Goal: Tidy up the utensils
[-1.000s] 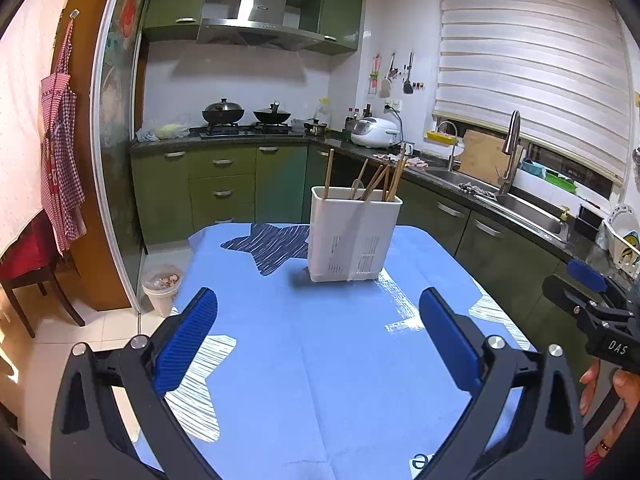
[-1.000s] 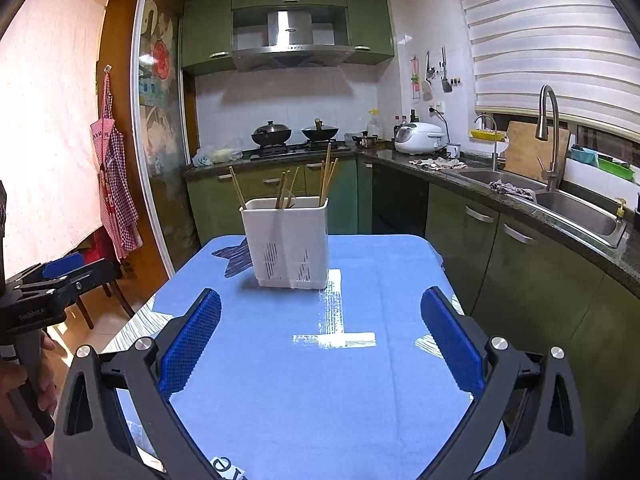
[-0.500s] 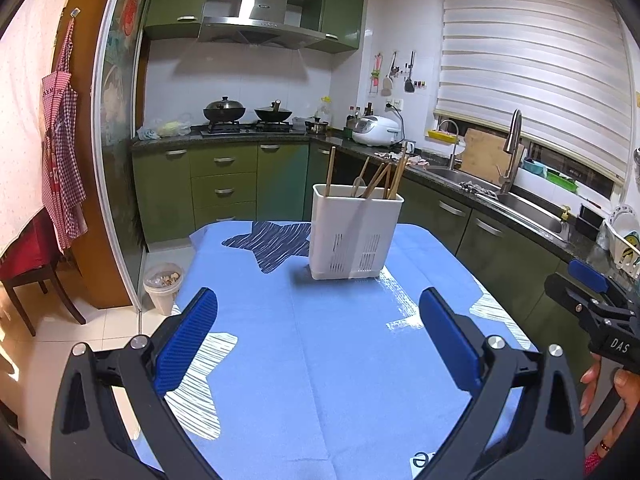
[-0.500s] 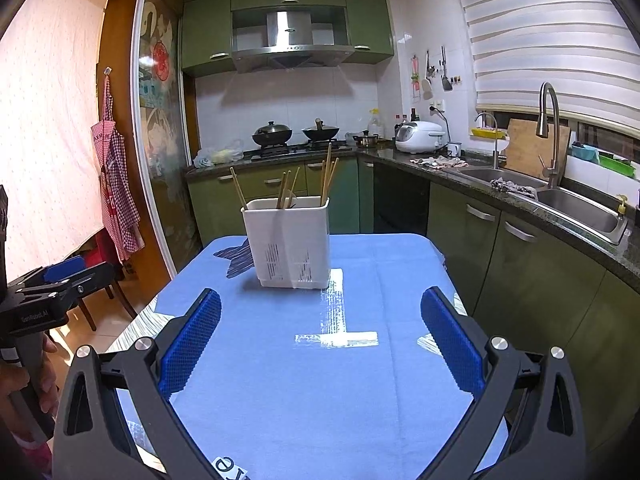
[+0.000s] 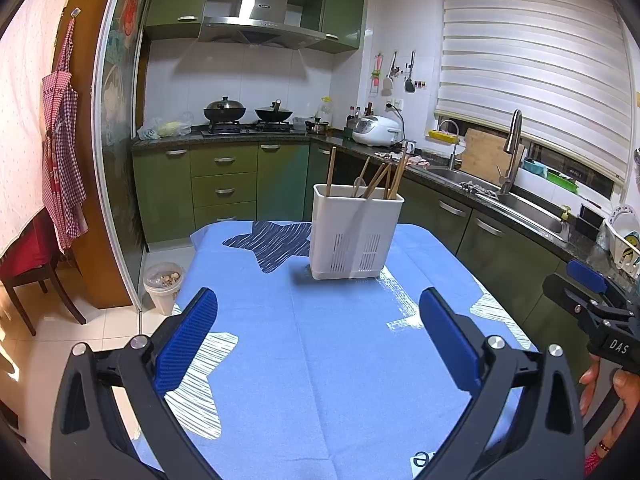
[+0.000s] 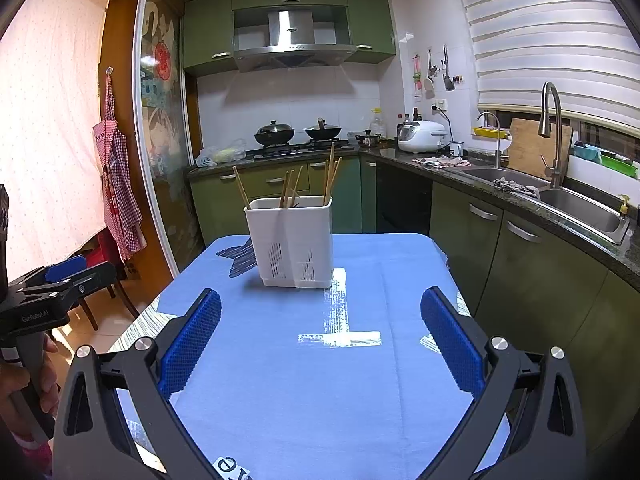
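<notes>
Left wrist view: the left gripper [image 5: 318,334] hangs over the near part of the blue-clothed worktop [image 5: 340,360], its blue-padded fingers [image 5: 186,336] spread wide and empty. The white slotted plastic utensil holder [image 5: 355,232] stands upright toward the far edge, with wooden chopsticks [image 5: 330,171] and what looks like a spoon leaning at mixed angles inside. The right gripper [image 5: 588,300] is at the right edge, well apart from the holder.

Right wrist view: the right gripper's fingers [image 6: 452,344] are likewise wide apart, holding nothing. One chopstick [image 6: 241,188] leans alone at the holder's left side; the others bunch toward the middle and right. Which compartment each occupies cannot be told. The step likely calls for approaching from above, pinching one stick high on its shaft, and lifting straight so the light holder does not tip.
</notes>
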`<state>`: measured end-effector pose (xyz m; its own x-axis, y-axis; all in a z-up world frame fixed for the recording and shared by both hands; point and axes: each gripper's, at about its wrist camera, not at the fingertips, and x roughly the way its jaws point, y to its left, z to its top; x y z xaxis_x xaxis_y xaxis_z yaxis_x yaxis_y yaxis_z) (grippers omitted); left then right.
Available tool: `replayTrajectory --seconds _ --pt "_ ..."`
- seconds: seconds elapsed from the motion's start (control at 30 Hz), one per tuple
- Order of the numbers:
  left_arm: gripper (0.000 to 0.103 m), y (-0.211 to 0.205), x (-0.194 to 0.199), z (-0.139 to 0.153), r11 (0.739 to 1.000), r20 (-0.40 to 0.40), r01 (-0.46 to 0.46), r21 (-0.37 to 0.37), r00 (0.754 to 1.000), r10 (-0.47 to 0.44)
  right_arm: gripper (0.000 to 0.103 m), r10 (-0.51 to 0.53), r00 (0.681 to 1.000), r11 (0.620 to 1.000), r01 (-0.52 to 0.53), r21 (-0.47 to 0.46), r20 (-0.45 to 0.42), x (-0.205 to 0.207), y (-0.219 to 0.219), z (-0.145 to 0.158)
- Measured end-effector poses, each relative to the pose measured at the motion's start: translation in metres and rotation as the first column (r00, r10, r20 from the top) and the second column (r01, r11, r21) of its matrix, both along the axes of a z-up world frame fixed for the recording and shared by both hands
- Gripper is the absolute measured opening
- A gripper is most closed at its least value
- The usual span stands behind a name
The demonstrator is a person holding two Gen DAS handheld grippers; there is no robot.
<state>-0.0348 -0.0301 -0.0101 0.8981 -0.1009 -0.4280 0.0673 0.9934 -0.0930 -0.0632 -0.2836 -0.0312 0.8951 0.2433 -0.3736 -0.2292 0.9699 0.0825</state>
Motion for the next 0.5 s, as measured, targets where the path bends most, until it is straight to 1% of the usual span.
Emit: replayTrajectory --seconds 0.5 --pt "0.096 -0.0001 0.0007 -0.0012 1.0 -0.009 -0.01 0.004 1.0 0.01 0.099 0.003 1.0 1.0 -0.003 0.004 -0.001 0.0006 0.0011 0.0007"
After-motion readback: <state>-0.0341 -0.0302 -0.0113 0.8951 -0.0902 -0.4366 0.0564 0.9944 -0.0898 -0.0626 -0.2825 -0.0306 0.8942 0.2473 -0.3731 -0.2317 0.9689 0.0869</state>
